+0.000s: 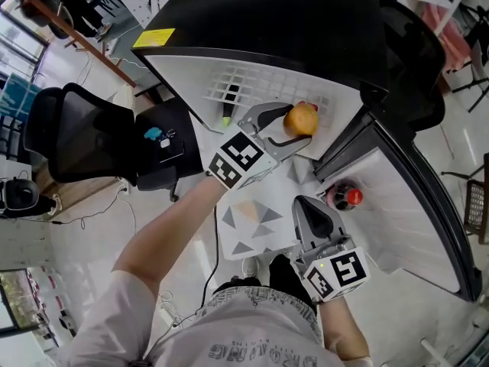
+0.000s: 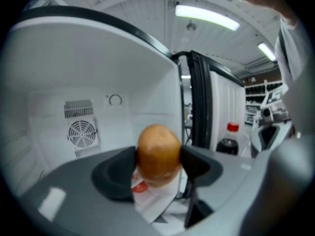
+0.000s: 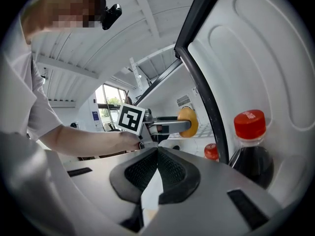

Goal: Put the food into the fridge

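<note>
Nearest us: right gripper closed, empty, beside red-capped dark bottle in door. Left gripper clamps round orange fruit at open white fridge's front edge. We see clear room beyond, up to vented back wall.

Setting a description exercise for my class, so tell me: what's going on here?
A person is loading an open fridge using two hand-held grippers. The left gripper is clamped on an orange fruit and holds it inside the fridge compartment. The right gripper is shut and empty, near the open door, where a dark bottle with a red cap stands.
</note>
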`<state>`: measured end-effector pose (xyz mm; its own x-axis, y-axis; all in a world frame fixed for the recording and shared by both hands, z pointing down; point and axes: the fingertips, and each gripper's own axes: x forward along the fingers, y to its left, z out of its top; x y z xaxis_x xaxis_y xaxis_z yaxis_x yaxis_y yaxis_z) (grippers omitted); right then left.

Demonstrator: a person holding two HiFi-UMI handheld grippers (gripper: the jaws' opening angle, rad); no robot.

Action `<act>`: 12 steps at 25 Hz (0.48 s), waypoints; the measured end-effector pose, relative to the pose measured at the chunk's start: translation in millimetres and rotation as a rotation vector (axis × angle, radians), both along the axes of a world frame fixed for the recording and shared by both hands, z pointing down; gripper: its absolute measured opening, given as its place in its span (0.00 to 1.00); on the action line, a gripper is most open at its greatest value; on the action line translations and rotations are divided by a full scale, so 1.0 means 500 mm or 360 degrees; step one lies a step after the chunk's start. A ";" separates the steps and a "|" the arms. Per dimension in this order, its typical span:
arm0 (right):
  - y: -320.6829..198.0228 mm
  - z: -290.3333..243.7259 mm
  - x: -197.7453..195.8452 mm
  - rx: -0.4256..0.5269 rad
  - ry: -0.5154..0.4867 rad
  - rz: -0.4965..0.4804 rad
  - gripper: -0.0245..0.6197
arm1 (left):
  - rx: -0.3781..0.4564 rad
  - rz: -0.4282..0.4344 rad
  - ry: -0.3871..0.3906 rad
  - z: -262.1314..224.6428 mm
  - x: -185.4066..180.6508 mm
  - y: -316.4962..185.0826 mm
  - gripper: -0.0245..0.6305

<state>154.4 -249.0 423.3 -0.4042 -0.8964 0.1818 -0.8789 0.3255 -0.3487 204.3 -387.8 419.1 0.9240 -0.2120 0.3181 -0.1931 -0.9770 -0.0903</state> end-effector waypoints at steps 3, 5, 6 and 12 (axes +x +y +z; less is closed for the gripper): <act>0.000 0.010 0.000 -0.0014 -0.0015 -0.0001 0.04 | 0.0078 0.0036 -0.0080 0.007 0.020 -0.016 0.49; 0.001 0.015 -0.002 -0.0021 -0.0025 -0.0004 0.04 | 0.0118 0.0040 -0.0129 0.014 0.030 -0.030 0.49; 0.002 0.017 -0.003 -0.0023 -0.0030 -0.0006 0.04 | 0.0136 0.0041 -0.0152 0.017 0.035 -0.037 0.49; 0.013 0.032 0.004 -0.0048 -0.0049 0.0009 0.04 | 0.0260 0.0063 -0.0290 0.033 0.060 -0.061 0.49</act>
<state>156.2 -242.7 439.0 -0.4051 -0.8929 0.1966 -0.8694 0.3096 -0.3850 234.4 -418.3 435.5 0.8631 -0.2394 0.4448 -0.1212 -0.9530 -0.2778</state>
